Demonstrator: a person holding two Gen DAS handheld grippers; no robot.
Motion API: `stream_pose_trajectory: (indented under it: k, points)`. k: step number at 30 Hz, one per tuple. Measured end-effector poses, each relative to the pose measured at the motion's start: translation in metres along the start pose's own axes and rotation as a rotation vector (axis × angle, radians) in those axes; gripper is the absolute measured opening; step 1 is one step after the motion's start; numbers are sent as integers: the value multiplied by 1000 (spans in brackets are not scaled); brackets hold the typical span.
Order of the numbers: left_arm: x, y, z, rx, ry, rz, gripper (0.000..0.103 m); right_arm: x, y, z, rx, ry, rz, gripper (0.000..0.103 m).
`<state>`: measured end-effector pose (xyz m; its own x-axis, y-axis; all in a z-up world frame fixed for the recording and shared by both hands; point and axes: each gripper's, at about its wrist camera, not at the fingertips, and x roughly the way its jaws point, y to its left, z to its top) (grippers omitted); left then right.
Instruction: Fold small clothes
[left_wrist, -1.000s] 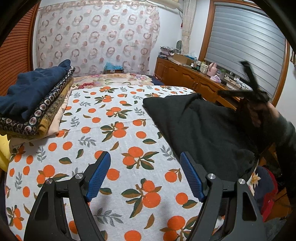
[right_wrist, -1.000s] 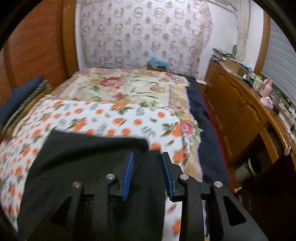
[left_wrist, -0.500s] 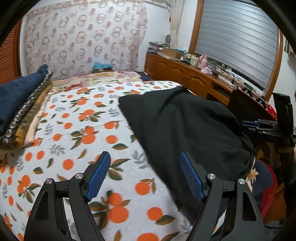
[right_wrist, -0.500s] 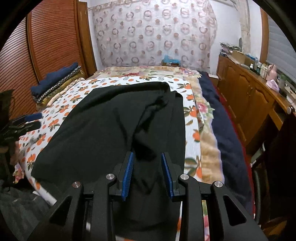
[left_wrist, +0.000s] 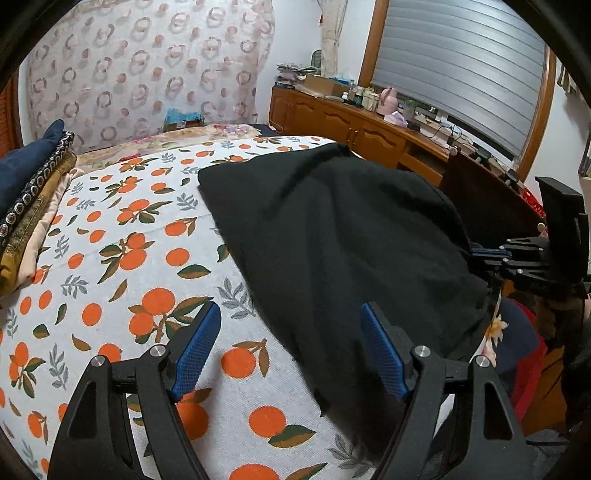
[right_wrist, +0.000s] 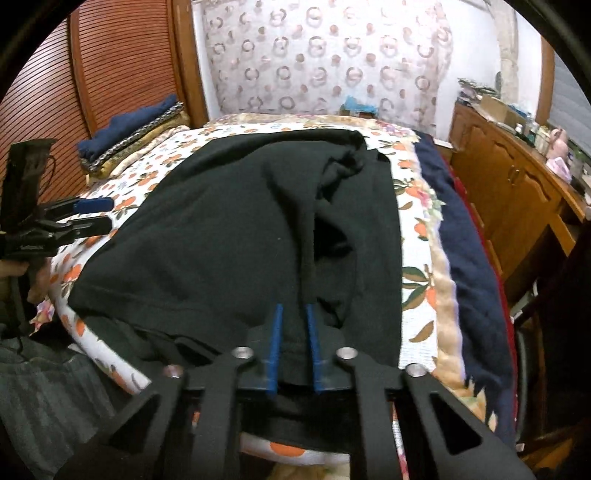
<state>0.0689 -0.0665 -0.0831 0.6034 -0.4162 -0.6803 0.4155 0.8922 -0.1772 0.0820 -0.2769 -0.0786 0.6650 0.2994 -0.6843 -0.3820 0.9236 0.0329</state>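
A black garment (right_wrist: 236, 236) lies spread over the near half of the bed (left_wrist: 110, 258), on a white sheet printed with oranges and leaves; its near hem hangs over the bed's edge. A raised fold runs along its length from the far end toward the right gripper (right_wrist: 293, 347), and the cloth bunches into loose creases beside that fold.

The right gripper is clenched on the garment's near edge: black cloth fills the narrow gap between its blue pads (right_wrist: 275, 350). In the left wrist view the same gripper (left_wrist: 491, 254) appears side-on at the garment's right corner, the fabric drawn taut toward it.

The left gripper (left_wrist: 291, 350) hangs released over the bed, its blue pads (left_wrist: 195, 350) wide apart, with nothing between them; the garment's left border passes beneath the right-hand pad. From the right wrist view this gripper (right_wrist: 92, 214) sits at the garment's left side, probably just clear of the cloth, though the angle makes contact hard to judge.

At the bed's far left corner rests a stack of folded textiles (right_wrist: 129, 136), a navy piece on top. A dark blue quilt (right_wrist: 469, 258) runs along the right edge of the bed. Beyond it stands a wooden cabinet (left_wrist: 351, 125) whose top carries a cardboard box (left_wrist: 321, 83), bottles and a pink jug (left_wrist: 388, 98).
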Motion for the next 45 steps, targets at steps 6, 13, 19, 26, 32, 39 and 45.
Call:
stream_pose_trajectory:
  k: [6, 13, 19, 26, 32, 39, 45]
  points:
    - [-1, -1, -1, 7, 0, 5, 78, -18, 7, 1, -14, -54, -7, 4]
    - [-4, -3, -2, 12, -2, -1, 78, -54, -2, -7, -10, -88, -58, 4]
    - [-1, -9, -7, 17, 13, -10, 78, -36, -11, -30, 18, 8, -80, 4]
    - [2, -12, -13, 19, 33, -3, 78, -32, -8, -24, 40, -4, -93, 8]
    - [4, -13, -17, 15, 44, 0, 78, -23, -11, -25, 72, -20, -147, 54]
    - [0, -13, -19, 9, 32, -21, 78, -9, -17, -30, 102, 12, -148, 63]
    - [-13, -16, -20, 34, 4, -70, 77, -7, -24, -31, 128, 40, -125, 65]
